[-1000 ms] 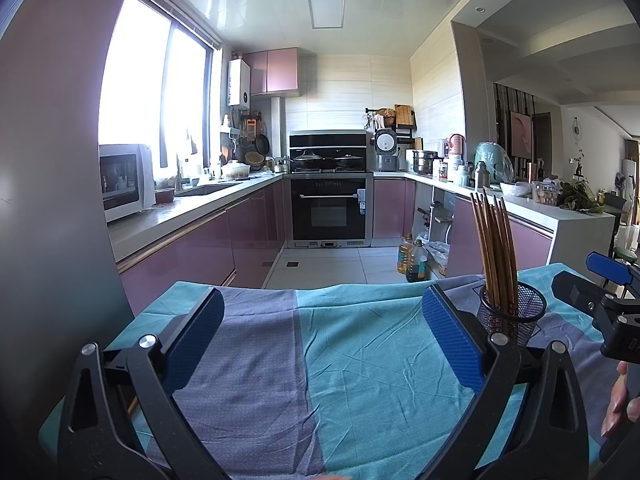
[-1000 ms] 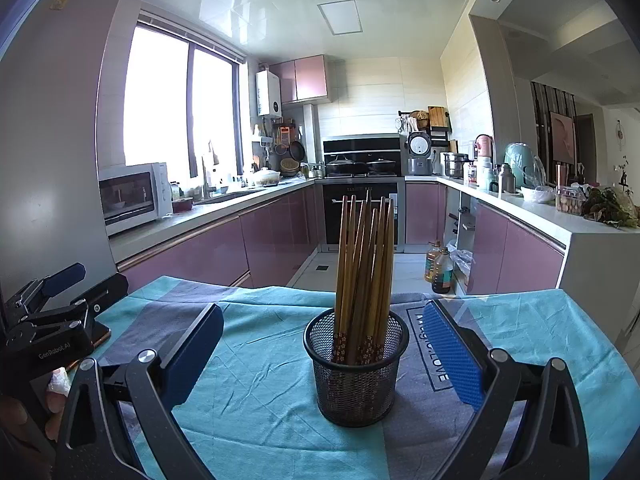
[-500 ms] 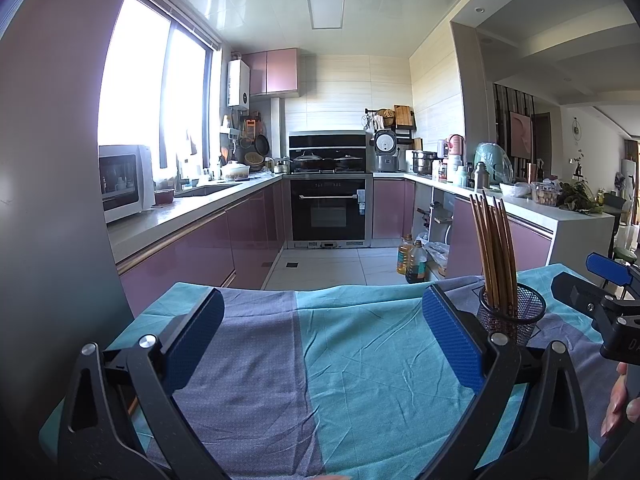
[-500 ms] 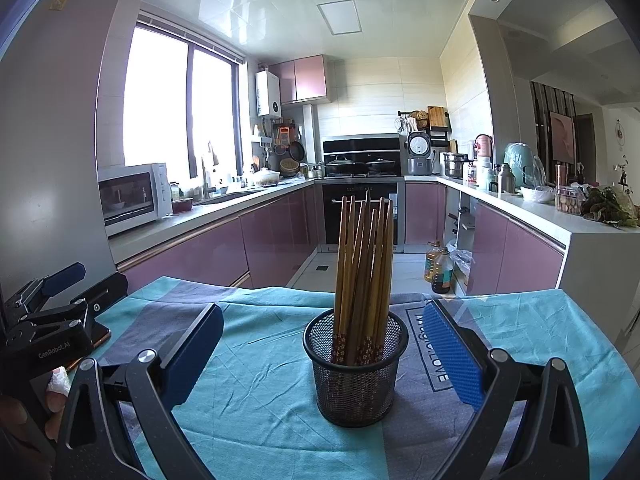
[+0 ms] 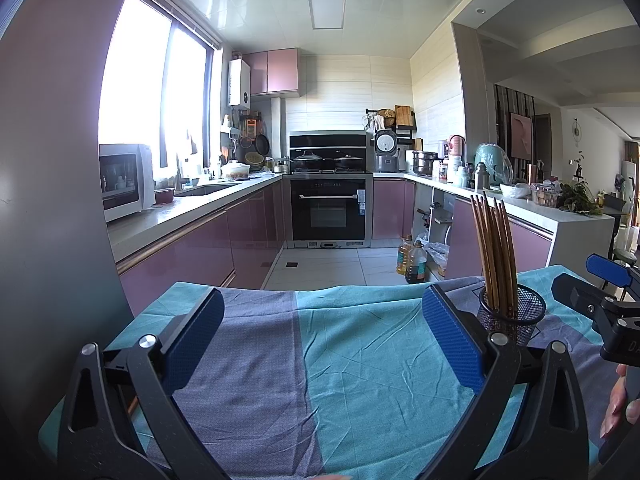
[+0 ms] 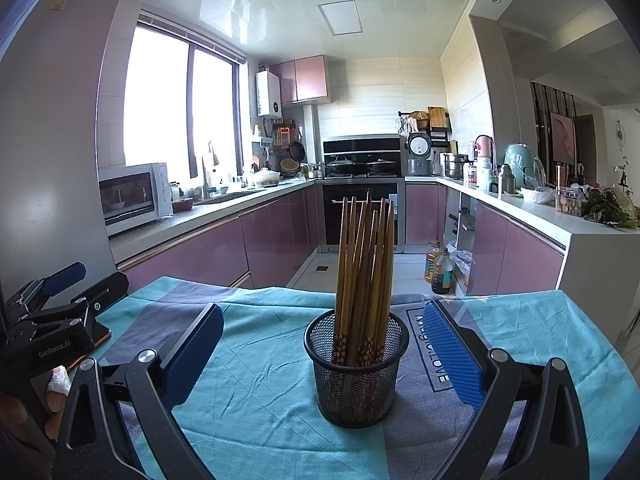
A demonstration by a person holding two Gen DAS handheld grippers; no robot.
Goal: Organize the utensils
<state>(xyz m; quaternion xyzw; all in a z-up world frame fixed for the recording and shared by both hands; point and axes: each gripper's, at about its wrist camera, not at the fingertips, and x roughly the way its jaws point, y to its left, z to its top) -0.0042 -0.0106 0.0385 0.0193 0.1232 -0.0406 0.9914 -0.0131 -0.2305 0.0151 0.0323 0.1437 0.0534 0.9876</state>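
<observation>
Chopsticks (image 6: 363,276) stand upright in cup (image 6: 356,376), dead ahead of right tool (image 6: 320,352), blades apart, empty. Left tool (image 5: 320,344), apart too, sits farther left of cup.

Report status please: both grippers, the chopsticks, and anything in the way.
Left gripper open, empty. Right gripper open, mesh cup between its jaws, untouched. Chopsticks upright in cup. Nothing in the way.
</observation>
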